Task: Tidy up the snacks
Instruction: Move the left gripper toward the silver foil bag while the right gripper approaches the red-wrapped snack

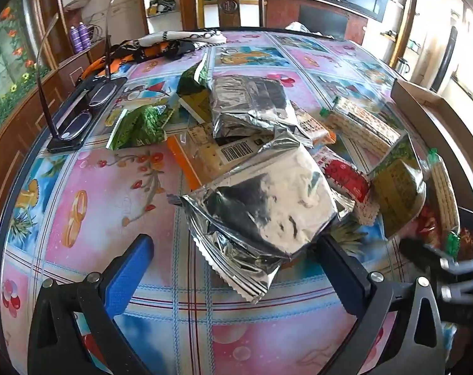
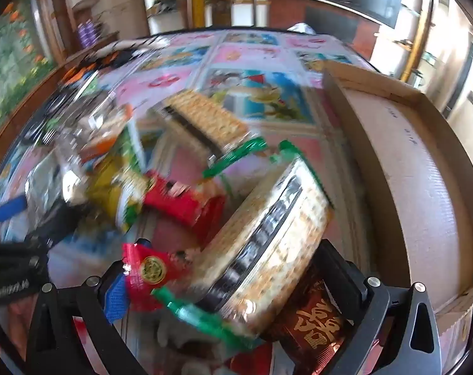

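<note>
The snacks lie in a loose heap in the middle of the table, which has a colourful pink and blue picture cover. The left hand-held gripper has its 2 jaws wide apart, and the crinkled silver foil bag at the near end of the heap lies between them; I cannot tell if the right jaw touches it. Behind it are a second silver foil bag, a green crumpled packet and a small red packet.

The right hand-held gripper is also wide apart. Between its jaws lie a long clear pack of pale crackers with green ends, a red wrapper with a gold seal and a dark brown packet. This view is blurred. A shallow brown cardboard tray is just beside the heap on the right.
</note>
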{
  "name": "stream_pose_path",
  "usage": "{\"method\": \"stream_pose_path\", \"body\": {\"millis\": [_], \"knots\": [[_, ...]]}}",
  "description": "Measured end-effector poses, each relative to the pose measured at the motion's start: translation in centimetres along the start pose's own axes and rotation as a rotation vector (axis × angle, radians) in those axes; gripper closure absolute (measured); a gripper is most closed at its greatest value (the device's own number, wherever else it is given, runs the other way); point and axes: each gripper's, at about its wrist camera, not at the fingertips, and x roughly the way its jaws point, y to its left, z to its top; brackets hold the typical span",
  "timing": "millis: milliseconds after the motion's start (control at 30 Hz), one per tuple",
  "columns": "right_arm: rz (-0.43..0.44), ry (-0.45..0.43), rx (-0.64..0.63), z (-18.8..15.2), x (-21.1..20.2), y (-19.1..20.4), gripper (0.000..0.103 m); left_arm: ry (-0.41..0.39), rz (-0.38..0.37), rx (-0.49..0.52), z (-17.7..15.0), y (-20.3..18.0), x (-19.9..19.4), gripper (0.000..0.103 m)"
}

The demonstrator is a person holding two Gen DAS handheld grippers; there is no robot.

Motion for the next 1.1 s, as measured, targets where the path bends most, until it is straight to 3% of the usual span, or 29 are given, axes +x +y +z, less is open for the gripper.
{"method": "stream_pose_path", "body": {"millis": [133, 300, 433, 600, 667, 733, 767, 867, 933, 1100], "knots": [[0.125, 0.023, -0.063, -1.0, -0.9, 0.5, 0.0, -0.018, -0.055, -0.02, -0.1, 0.4, -0.7, 0.0], [0.224, -0.022, -0.142, -2.6, -3.6, 1.8, 0.0, -0.069, -0.14, -0.084, -0.6, 1.5, -2.2, 0.0], [0.286, -0.176, -0.216, -3.3, -7.9, 1.9, 0.0, -0.107, -0.157, -0.088, -0.9, 1.7, -3.5, 0.0], [0.381, -0.316, -0.135, -3.7, -11.6, -0.8, 0.0, -0.1, -0.166, -0.095, -1.0, 2.2, -4.8, 0.0], [0.365, -0.312, -0.11, -3.4, -11.6, -1.4, 0.0, -0.098, -0.152, -0.091, -0.7, 2.5, -5.0, 0.0], [0.345, -0.228, -0.076, -2.6, -10.5, -2.3, 0.006, -0.093, -0.155, -0.093, -0.4, 3.0, -5.1, 0.0], [0.38, -0.199, -0.027, -2.5, -10.3, -3.3, 0.013, -0.089, -0.16, -0.093, -0.4, 3.1, -5.2, 0.0], [0.437, -0.134, 0.091, -2.3, -9.0, -5.6, 0.019, -0.091, -0.168, -0.095, 0.2, 3.7, -5.5, 0.0], [0.419, -0.126, 0.113, -2.3, -8.9, -6.2, 0.027, -0.094, -0.171, -0.099, 0.5, 4.1, -5.6, 0.0], [0.423, -0.136, 0.162, -2.5, -9.0, -7.4, 0.027, -0.1, -0.175, -0.103, 0.7, 4.3, -5.7, 0.0]]}}
